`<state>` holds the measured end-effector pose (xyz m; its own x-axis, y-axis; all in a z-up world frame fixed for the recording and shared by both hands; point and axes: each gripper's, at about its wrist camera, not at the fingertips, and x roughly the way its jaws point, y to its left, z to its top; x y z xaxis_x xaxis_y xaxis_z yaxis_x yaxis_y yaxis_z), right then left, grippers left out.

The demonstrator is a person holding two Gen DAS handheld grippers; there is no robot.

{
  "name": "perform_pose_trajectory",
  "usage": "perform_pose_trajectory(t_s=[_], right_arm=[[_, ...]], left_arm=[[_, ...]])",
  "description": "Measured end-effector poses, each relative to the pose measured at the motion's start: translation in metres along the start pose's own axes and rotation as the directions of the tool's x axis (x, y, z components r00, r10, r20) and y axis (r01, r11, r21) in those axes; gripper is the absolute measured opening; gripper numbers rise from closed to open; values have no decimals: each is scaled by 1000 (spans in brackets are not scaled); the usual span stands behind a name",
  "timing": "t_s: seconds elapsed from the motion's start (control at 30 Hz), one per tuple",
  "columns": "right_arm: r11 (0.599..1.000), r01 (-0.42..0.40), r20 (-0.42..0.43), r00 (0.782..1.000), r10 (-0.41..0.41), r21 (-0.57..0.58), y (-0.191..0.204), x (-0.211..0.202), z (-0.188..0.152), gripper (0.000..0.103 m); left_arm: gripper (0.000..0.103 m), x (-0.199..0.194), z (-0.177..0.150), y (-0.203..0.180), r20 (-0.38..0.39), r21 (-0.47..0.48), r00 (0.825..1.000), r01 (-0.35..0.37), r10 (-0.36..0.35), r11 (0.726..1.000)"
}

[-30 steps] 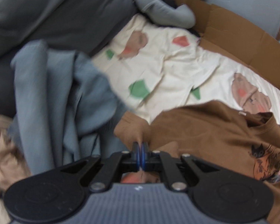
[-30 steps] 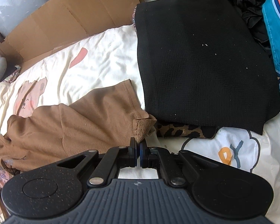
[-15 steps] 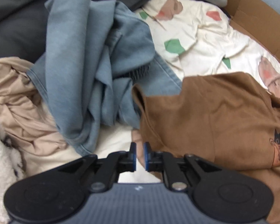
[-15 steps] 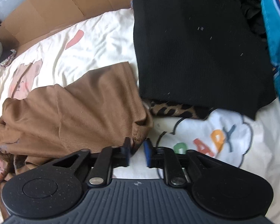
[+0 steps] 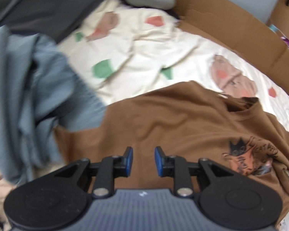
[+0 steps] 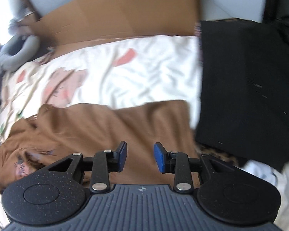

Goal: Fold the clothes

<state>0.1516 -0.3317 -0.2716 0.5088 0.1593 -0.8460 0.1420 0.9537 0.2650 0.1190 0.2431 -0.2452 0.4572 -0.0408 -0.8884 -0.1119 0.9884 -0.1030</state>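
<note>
Cream printed bedsheet (image 5: 144,44) covers the bed, bear and coloured shapes on it; same sheet in right wrist view (image 6: 140,77). Cardboard sheet (image 5: 231,25) runs along the far edge. Dark grey fabric (image 5: 38,5) bunched top left in left view, blue-grey garment (image 5: 28,96) heaped below it on the left side, touching the shirt's left edge. Folded black garment (image 6: 246,88) lies right of the shirt in right view, a leopard-print piece (image 6: 217,154) peeking out under its near edge. Grey curved pillow (image 6: 19,52) at far left by the cardboard.

Brown t-shirt (image 5: 183,127) lies spread on the sheet, mid-bed, neck opening toward the far side, cat graphic at right in left view; the right view shows it (image 6: 106,127) reaching across to just beside the black garment.

Left gripper (image 5: 143,161) angled steeply down over the shirt's left part, jaws opening, blue pads apart, nothing pinched between them. Right gripper (image 6: 140,156) also tilted steeply down over the shirt's right part, jaws opening, gap clear, cloth released. Both views motion-blurred.
</note>
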Motion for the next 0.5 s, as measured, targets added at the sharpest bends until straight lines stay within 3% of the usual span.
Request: perform_pose_trajectory(t_s=[0.3, 0.5], right_arm=[[987, -114, -34, 993, 110, -113, 57, 27, 8, 46], [961, -174, -80, 984, 160, -215, 96, 53, 5, 46]], left_arm=[[26, 40, 6, -50, -2, 160, 993, 114, -115, 981], [24, 64, 1, -65, -21, 261, 992, 122, -121, 958]])
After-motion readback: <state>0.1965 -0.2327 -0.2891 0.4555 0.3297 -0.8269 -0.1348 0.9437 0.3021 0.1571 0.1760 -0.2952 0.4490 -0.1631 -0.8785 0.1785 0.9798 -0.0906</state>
